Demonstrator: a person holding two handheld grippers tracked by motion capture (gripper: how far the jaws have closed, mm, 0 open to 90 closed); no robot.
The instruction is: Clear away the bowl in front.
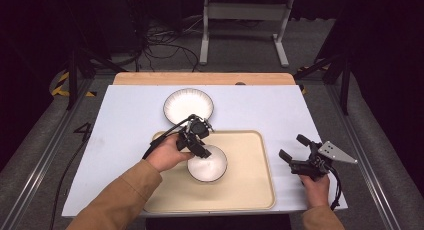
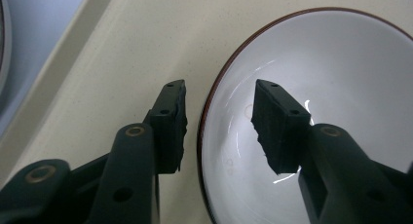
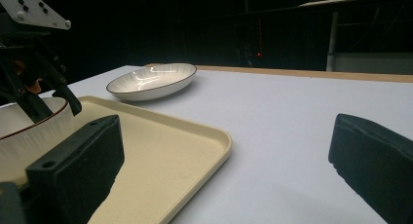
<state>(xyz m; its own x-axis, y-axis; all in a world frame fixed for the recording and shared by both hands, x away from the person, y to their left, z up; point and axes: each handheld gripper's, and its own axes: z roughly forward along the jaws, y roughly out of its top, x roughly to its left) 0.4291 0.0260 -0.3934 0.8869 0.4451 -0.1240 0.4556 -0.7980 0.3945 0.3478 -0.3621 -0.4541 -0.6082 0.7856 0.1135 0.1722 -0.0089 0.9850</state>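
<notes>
Left hand-held gripper [image 1: 202, 151] points downward from a bent wrist, jaws parted with a clear gap between the pads, while right hand-held gripper [image 1: 295, 149], well apart, lies level with jaws spread wide.

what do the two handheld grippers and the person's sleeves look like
Both grippers are black, each with two blocky black jaws faced with dark textured pads. The left gripper trails a black cable along the tan sleeve. The right gripper carries a grey three-cornered plate dotted with small holes, and a black cable hangs by its wrist. Both forearms wear tan, brownish sleeves.
</notes>
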